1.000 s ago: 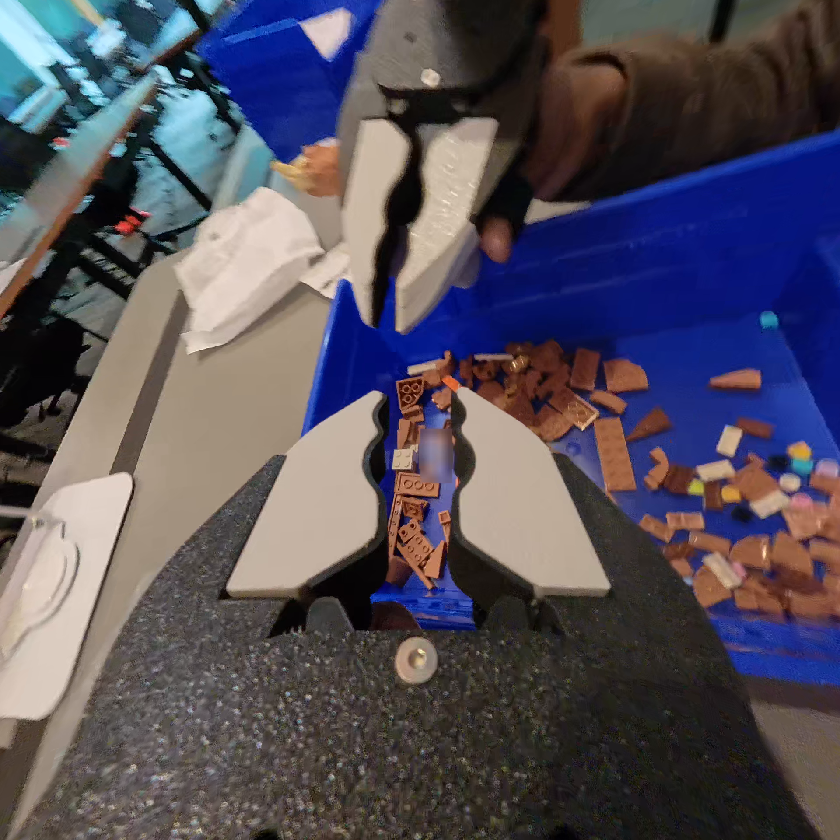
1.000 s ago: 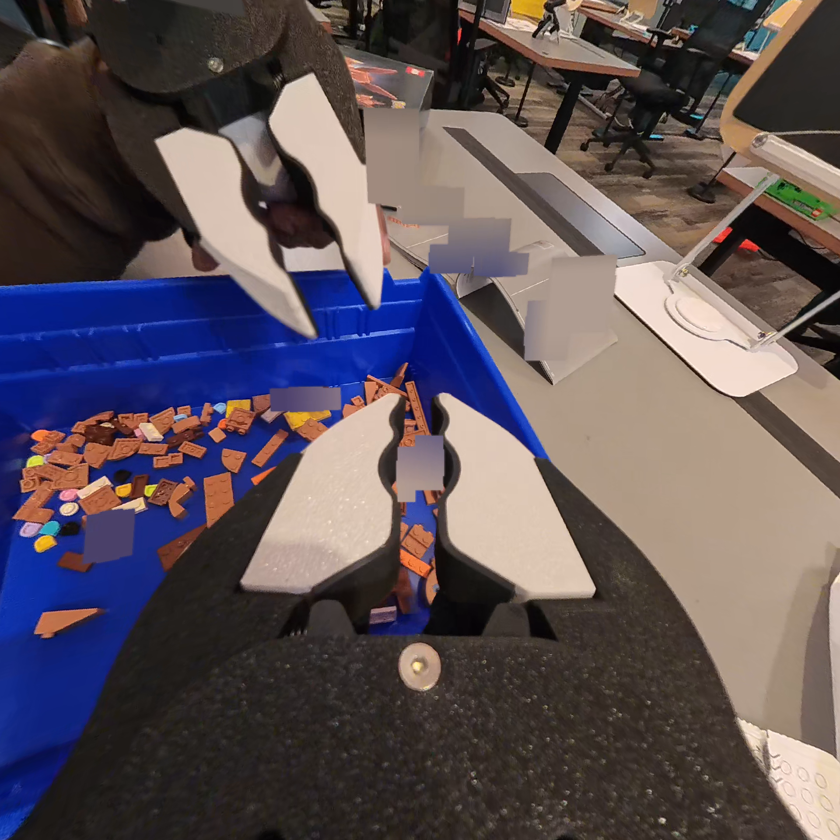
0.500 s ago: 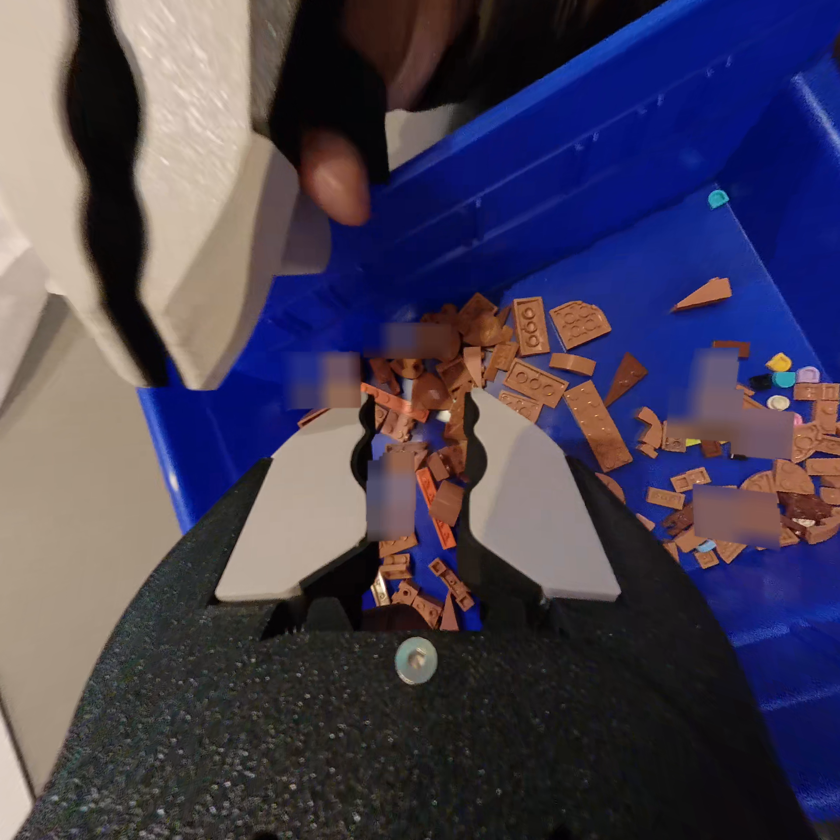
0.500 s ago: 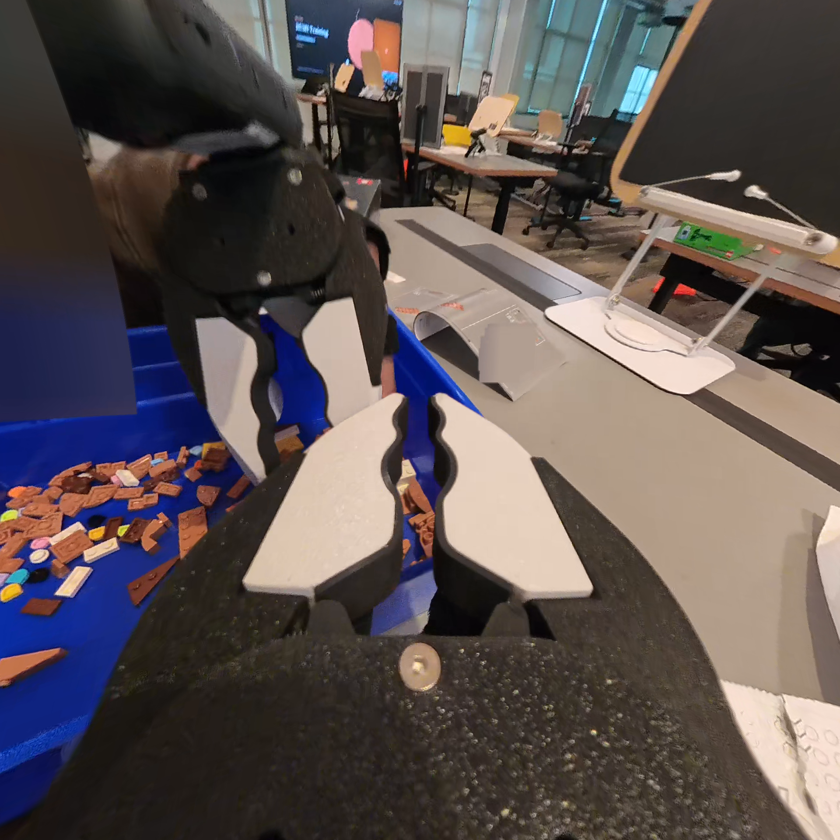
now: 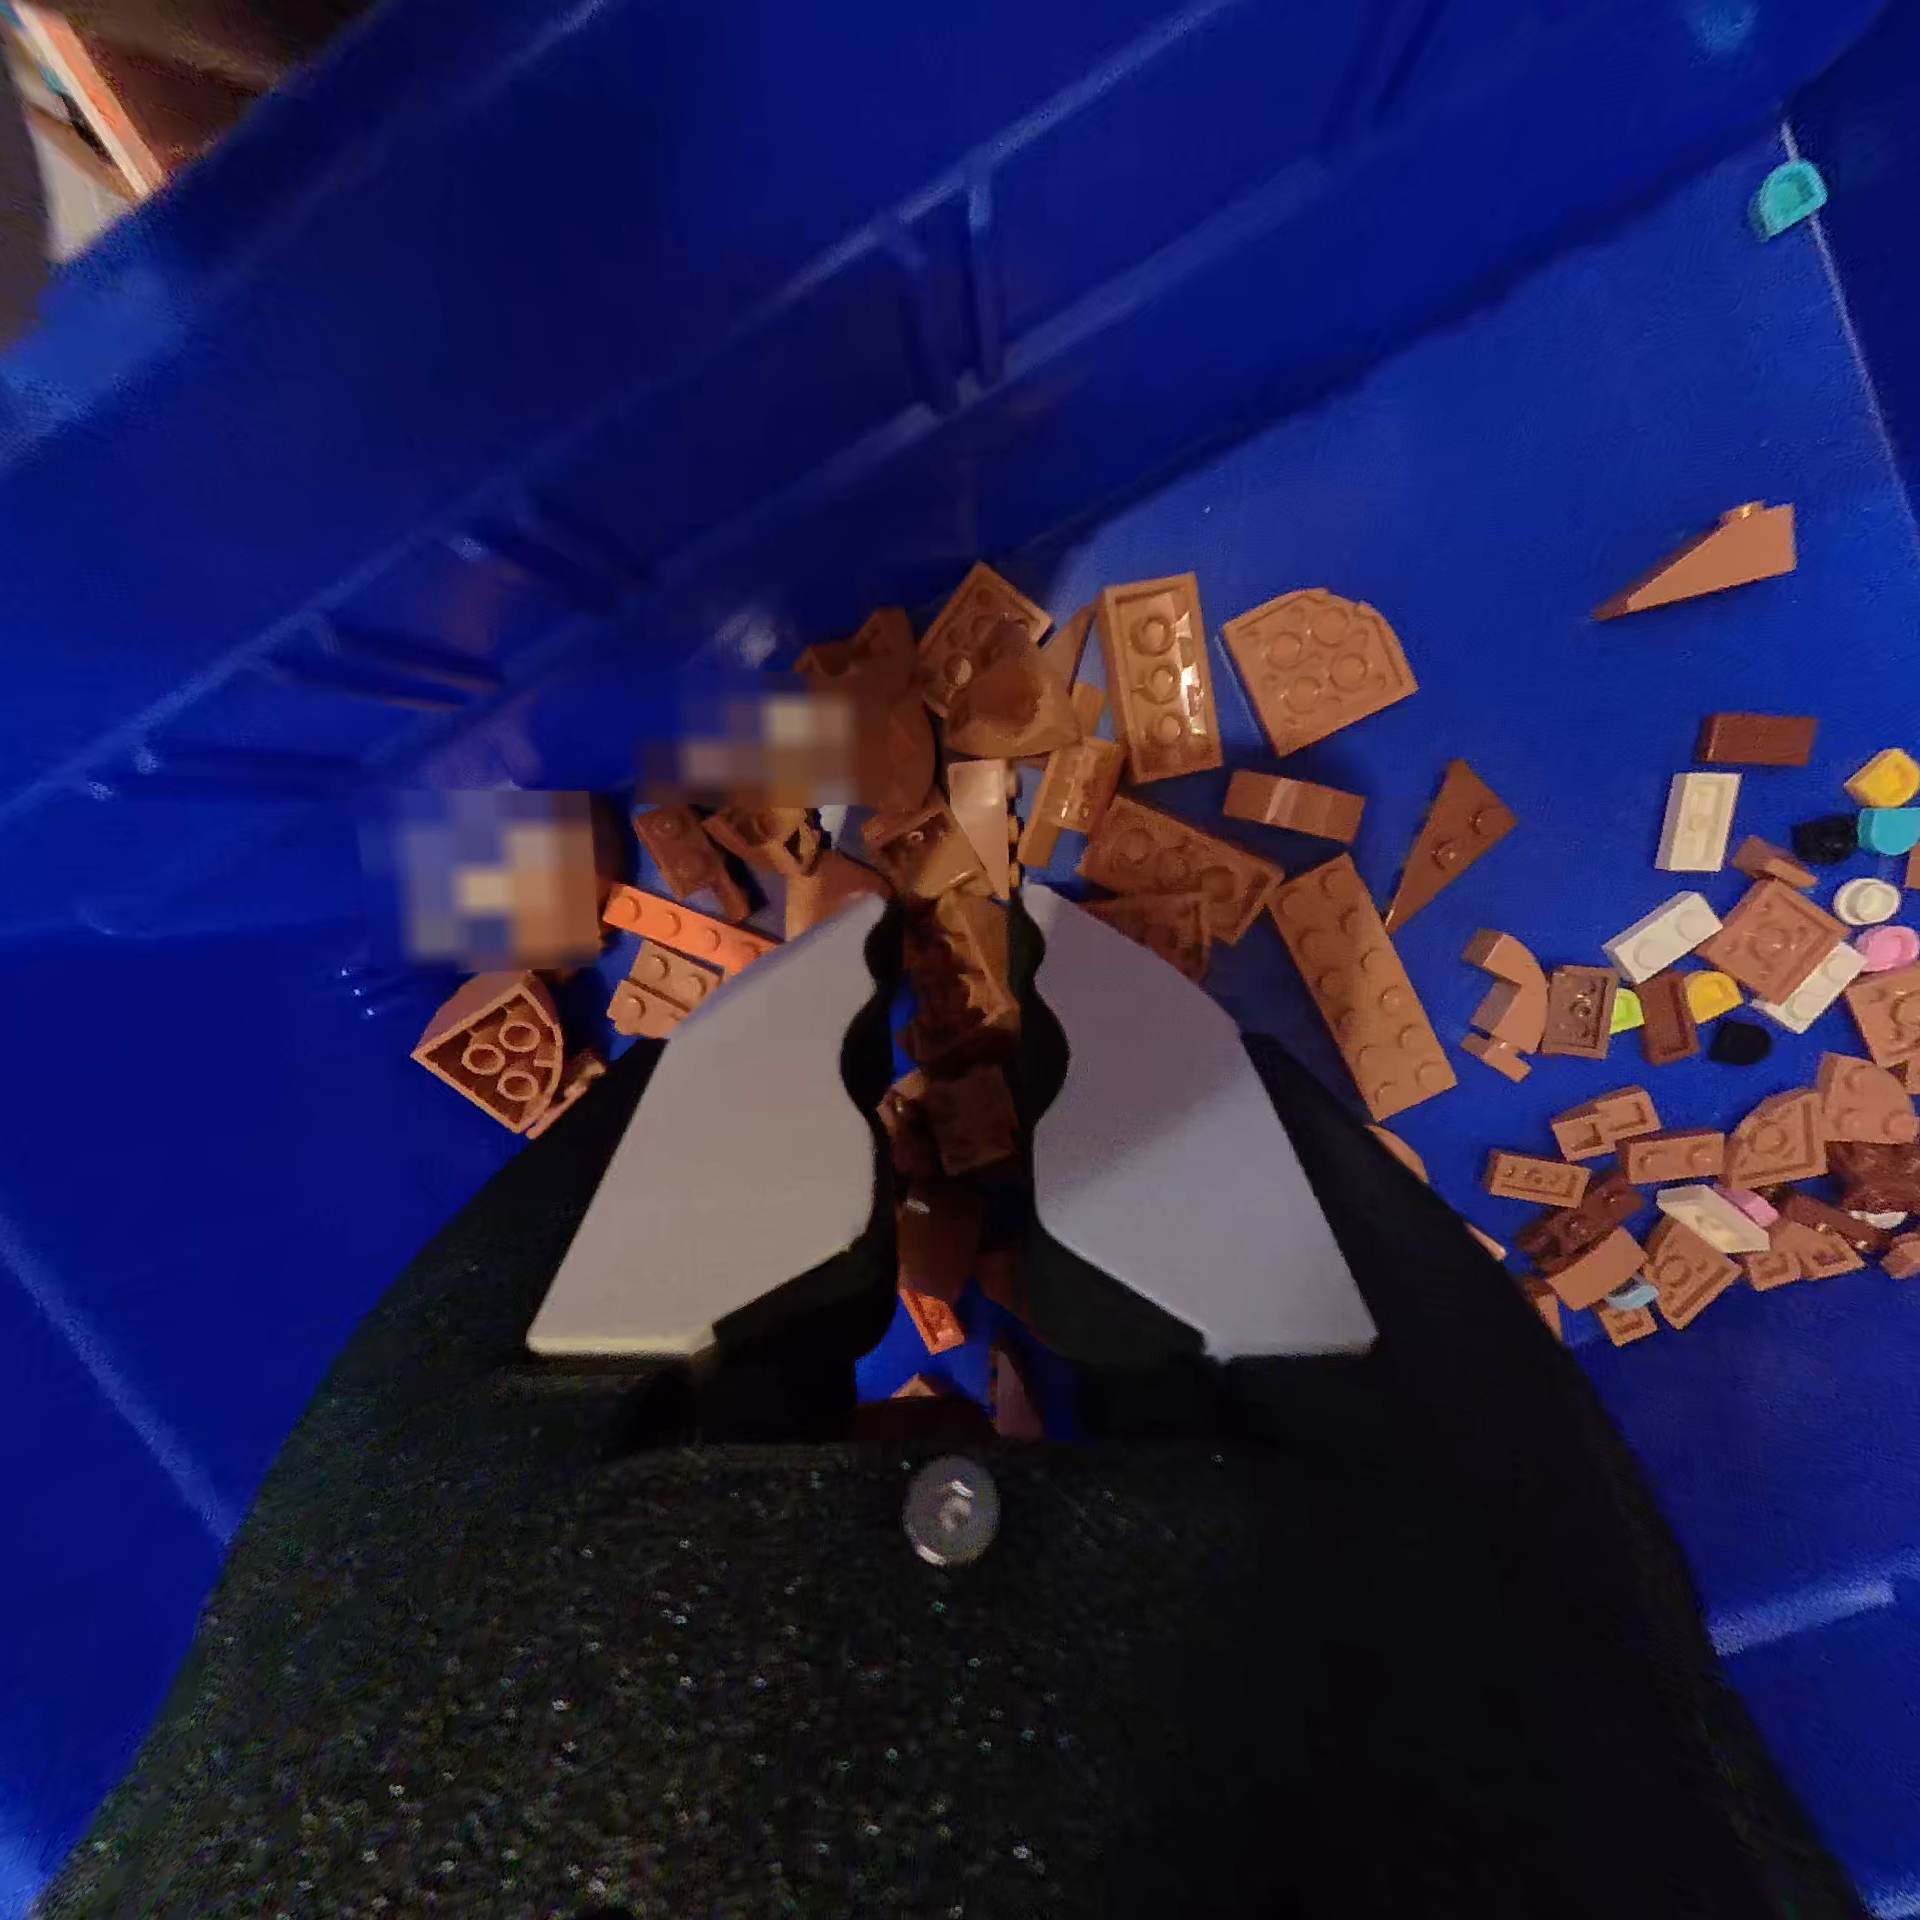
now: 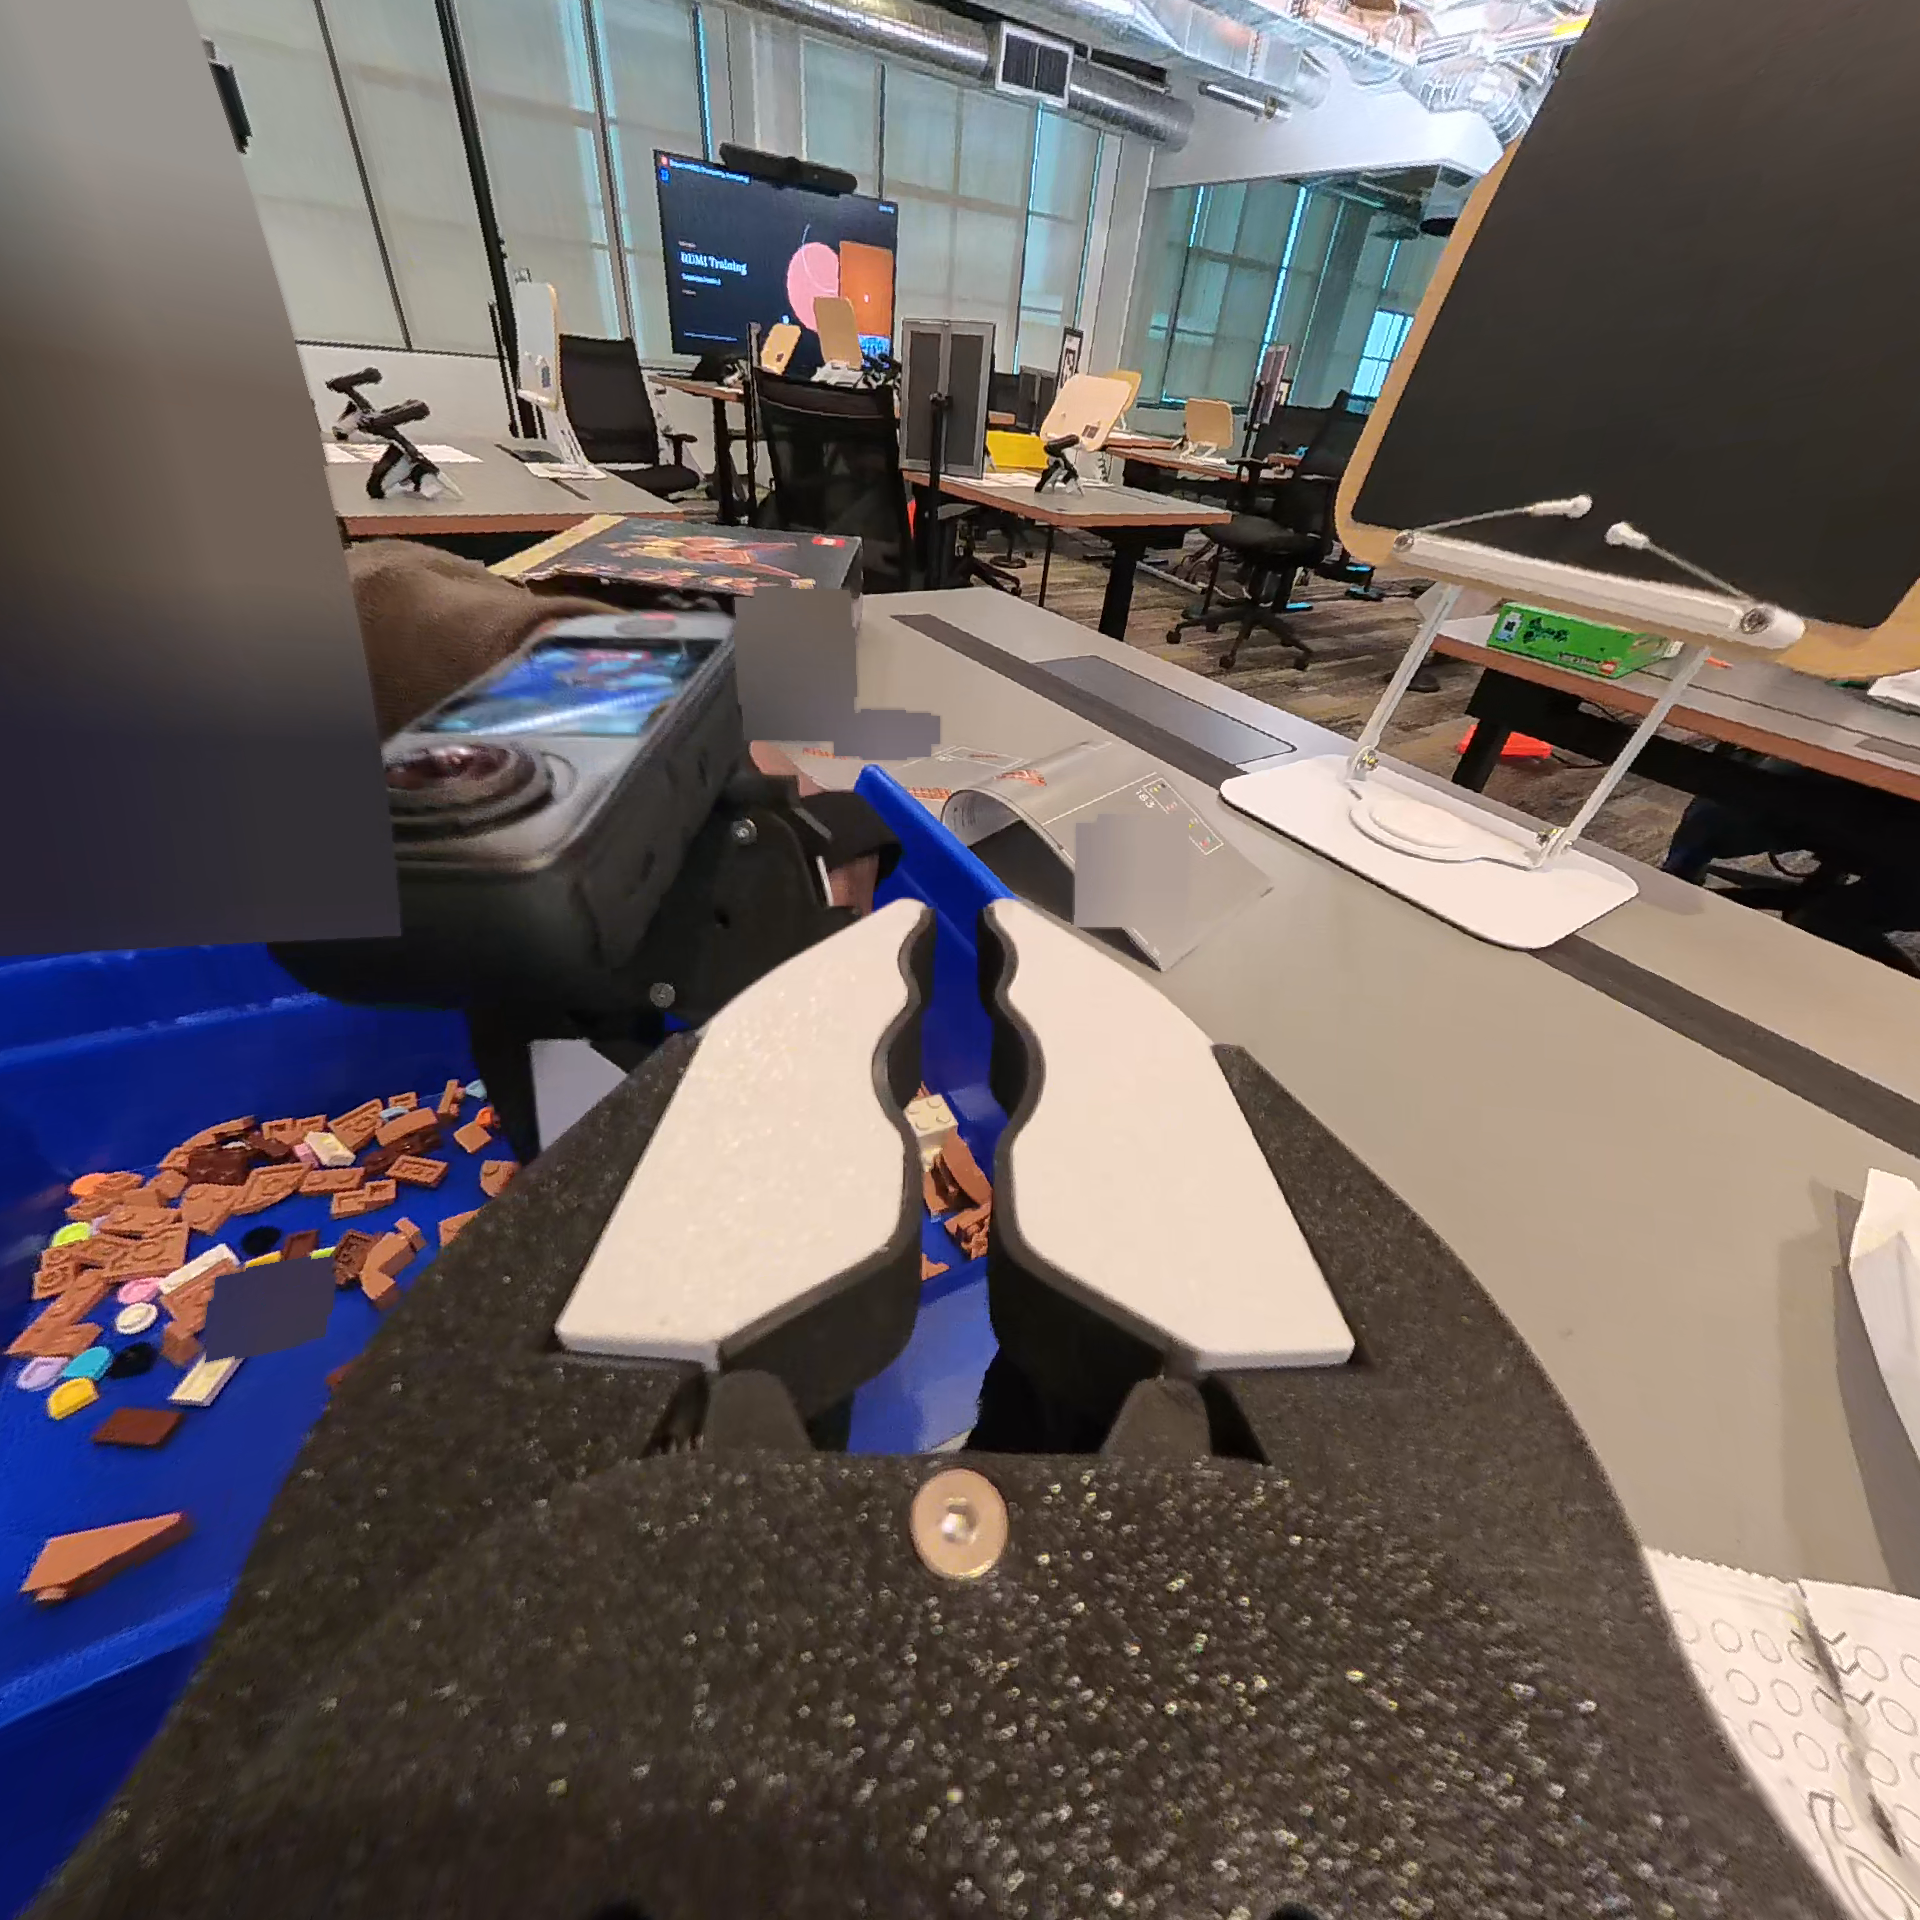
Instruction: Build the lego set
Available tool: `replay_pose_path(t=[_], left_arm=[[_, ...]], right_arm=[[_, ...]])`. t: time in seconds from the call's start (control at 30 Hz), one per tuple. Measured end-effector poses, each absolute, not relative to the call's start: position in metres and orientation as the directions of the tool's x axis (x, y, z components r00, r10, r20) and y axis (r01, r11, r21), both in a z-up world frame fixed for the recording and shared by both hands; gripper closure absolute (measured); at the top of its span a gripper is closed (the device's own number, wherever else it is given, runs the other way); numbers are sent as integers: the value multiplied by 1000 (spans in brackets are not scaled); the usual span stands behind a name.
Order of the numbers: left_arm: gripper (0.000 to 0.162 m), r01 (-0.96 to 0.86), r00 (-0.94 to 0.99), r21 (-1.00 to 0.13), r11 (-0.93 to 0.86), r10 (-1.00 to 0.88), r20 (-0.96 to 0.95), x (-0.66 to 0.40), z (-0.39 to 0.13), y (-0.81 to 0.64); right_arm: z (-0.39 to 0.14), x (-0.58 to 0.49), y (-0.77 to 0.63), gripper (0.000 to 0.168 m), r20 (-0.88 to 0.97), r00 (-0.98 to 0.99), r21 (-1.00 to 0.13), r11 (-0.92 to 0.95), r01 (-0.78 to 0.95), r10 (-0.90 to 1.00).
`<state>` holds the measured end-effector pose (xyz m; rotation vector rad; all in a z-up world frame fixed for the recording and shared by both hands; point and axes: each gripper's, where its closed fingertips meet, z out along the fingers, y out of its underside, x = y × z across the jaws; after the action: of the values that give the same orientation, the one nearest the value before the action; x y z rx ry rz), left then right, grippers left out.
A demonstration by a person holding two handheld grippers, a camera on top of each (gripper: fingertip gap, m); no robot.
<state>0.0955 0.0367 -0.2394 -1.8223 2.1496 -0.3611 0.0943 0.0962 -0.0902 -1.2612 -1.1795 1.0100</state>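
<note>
**You have brought the left gripper down into the brick pile; the right one has backed off above the bin.**

Your left gripper (image 5: 951, 914) now sits low inside the blue bin (image 5: 644, 343), closer than a second ago, its jaws parted a little around the heap of brown bricks (image 5: 961, 997) in the corner; nothing looks pinched yet, so I judge the pick is only beginning. Your right gripper (image 6: 954, 920) has lifted away, slightly open and empty, pointing over the bin's corner toward the grey table (image 6: 1455, 1091). Loose coloured pieces (image 5: 1766, 935) lie well apart to the side.
</note>
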Motion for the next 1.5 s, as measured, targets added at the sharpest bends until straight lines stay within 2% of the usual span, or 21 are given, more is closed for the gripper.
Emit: replay_pose_path(t=[0.03, 0.37, 0.57, 0.63, 0.77, 1.0, 1.2, 1.33, 1.4, 1.5], left_arm=[[145, -915, -143, -371, 156, -988, -64, 94, -240, 38], [151, -930, -107, -342, 133, -990, -94, 86, -229, 41], [151, -937, -102, -324, 130, -990, -100, 75, -225, 41], [149, -932, -105, -340, 128, -991, -85, 75, -224, 40], [133, -926, -80, -360, 112, -991, -103, 76, -221, 48], [132, -930, -27, -360, 80, -988, -150, 86, -220, 68], [136, -954, -7, -297, 38, -994, -106, 91, -237, 75], [147, -959, -11, -285, 12, -1000, -5, 88, -240, 59], [151, -950, -10, -312, 4, -1000, 18, 89, -233, 55], [147, -935, 42, -354, -20, -998, -56, 90, -219, 70]], right_arm=[[-88, 96, 96, 161, 90, 149, -995, 81, 63, 985], [-58, 127, 102, 161, 151, 218, -989, 146, 40, 964], [-60, 136, 111, 161, 114, 230, -993, 112, 20, 967], [-63, 133, 110, 161, 110, 221, -994, 107, 27, 969], [-67, 128, 107, 160, 130, 190, -991, 126, 33, 973], [-62, 136, 112, 160, 125, 193, -991, 132, -20, 973], [-64, 135, 108, 160, 147, 181, -989, 150, -4, 972], [-64, 134, 105, 160, 154, 171, -988, 157, -5, 973], [-64, 133, 105, 160, 152, 169, -988, 155, -6, 974], [-64, 133, 105, 160, 150, 168, -988, 154, -7, 974]])
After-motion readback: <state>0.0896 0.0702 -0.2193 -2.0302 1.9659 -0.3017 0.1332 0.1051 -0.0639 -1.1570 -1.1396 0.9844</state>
